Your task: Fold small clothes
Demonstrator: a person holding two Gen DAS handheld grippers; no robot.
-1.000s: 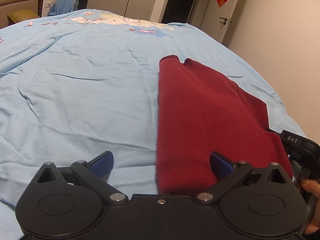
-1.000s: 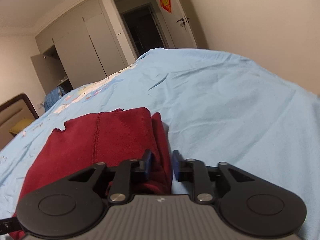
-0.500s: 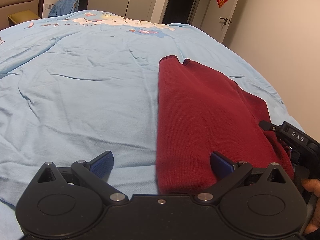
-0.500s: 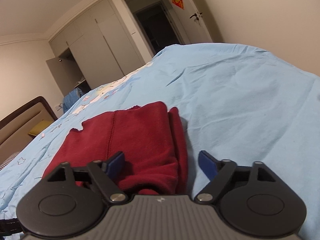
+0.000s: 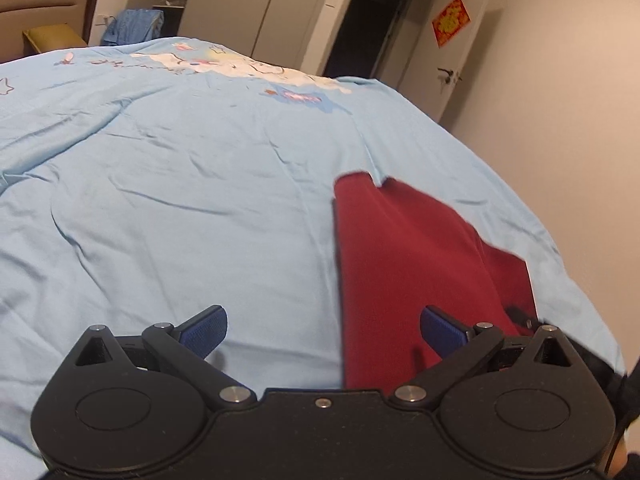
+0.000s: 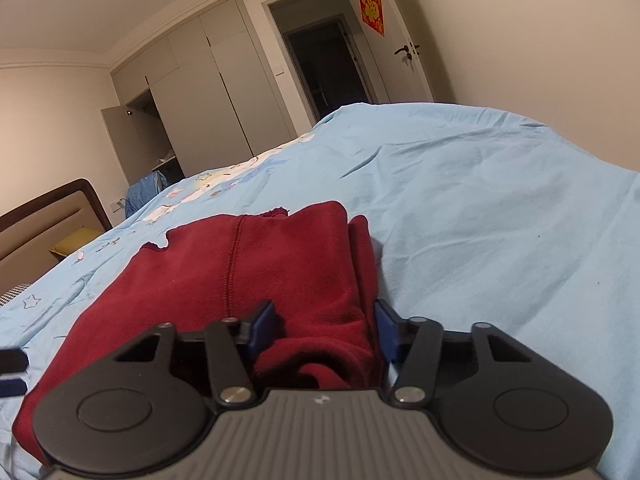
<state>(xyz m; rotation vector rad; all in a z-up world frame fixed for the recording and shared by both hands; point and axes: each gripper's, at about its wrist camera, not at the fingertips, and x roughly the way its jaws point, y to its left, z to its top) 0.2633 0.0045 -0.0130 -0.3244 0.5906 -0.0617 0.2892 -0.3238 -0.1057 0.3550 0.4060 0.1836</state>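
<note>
The dark red knit garment (image 6: 280,264), folded on the light blue bed sheet (image 5: 180,200), is straddled by the half-closed right hand-held gripper (image 6: 324,330); the layers could slip unevenly. The left hand-held gripper (image 5: 320,326) is held wide open, empty.

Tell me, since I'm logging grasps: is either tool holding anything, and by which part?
The right tool straddles a bunched fold at the red garment's near right edge, not visibly clamped. The left tool holds nothing.
</note>
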